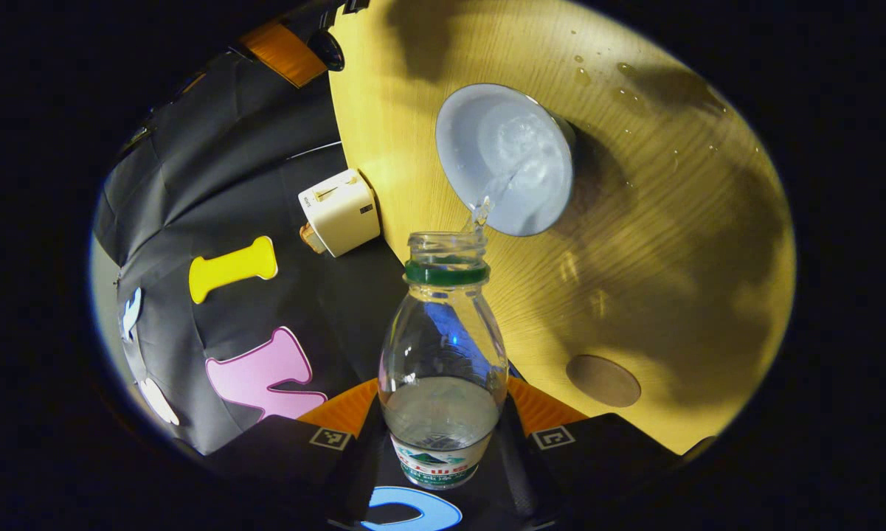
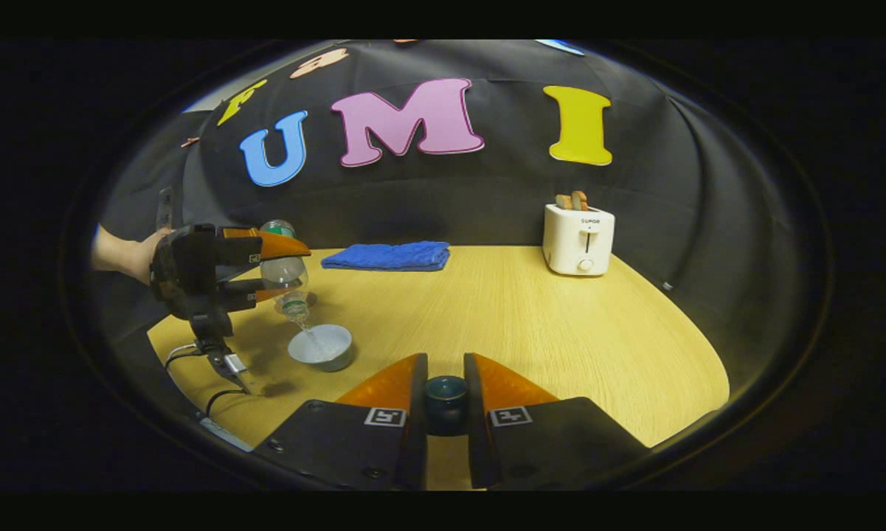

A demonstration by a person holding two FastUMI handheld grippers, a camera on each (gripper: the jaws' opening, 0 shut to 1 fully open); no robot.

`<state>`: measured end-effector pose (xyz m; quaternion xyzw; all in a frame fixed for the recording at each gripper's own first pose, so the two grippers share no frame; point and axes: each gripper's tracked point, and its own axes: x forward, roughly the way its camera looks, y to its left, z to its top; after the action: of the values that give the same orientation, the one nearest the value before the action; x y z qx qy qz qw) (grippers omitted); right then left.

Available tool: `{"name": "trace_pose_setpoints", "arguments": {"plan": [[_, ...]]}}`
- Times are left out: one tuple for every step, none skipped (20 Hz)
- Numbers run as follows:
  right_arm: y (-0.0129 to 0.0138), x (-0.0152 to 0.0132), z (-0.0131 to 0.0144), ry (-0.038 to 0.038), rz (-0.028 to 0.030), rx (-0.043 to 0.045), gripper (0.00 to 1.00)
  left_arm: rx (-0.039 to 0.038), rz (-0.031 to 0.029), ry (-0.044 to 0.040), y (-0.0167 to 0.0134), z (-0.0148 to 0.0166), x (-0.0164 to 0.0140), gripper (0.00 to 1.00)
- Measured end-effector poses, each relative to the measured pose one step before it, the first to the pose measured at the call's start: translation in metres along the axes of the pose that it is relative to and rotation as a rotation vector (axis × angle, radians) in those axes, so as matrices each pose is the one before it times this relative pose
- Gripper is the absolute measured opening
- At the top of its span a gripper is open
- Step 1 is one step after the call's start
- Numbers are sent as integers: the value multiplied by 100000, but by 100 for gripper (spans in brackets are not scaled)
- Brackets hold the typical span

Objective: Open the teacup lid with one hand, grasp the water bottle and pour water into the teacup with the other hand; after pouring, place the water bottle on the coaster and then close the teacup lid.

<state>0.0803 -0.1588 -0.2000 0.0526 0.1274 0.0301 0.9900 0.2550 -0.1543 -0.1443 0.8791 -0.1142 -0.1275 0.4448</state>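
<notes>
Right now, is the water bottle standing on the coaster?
No, the water bottle is tilted in the left gripper, pouring into the teacup; the coaster lies bare.

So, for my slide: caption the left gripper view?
Left gripper tips the bottle, pouring water into the open teacup.

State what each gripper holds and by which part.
The left gripper clamps the water bottle by its lower body, near the label. The right gripper pinches the teacup lid by its dark knob.
</notes>
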Motion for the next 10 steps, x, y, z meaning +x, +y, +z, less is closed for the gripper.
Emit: {"name": "trace_pose_setpoints", "arguments": {"plan": [[-18, -46, -61, 133, -4, -167, 26, 703, 239, -247, 30, 123, -66, 73], [-103, -8, -94, 133, -73, -151, 26, 549, 401, -190, 62, -10, -44, 73], [-40, -22, -29, 244, -16, -120, 21, 730, 259, 61, -34, -6, -14, 73], [-24, -79, -45, 215, -25, -137, 26, 594, 509, -90, 190, -142, -8, 73], [-34, -3, 1, 62, -73, -83, 26, 642, 348, 8, 2, 50, -89, 73], [-161, -38, -40, -2, -40, 13, 26, 705, 549, -191, 102, -98, 50, 73], [-36, 40, 113, -84, -117, 55, 26, 576, 537, -304, 57, 70, -26, 73], [41, -56, 13, -187, -92, 100, 26, 11, 914, -264, 327, -35, -29, 74], [-23, -6, 55, -142, -40, 136, 26, -83, 715, -298, 164, 50, -168, 73], [17, -5, 92, -172, -21, 184, 26, 804, 883, 259, 622, -249, 84, 73]]}}
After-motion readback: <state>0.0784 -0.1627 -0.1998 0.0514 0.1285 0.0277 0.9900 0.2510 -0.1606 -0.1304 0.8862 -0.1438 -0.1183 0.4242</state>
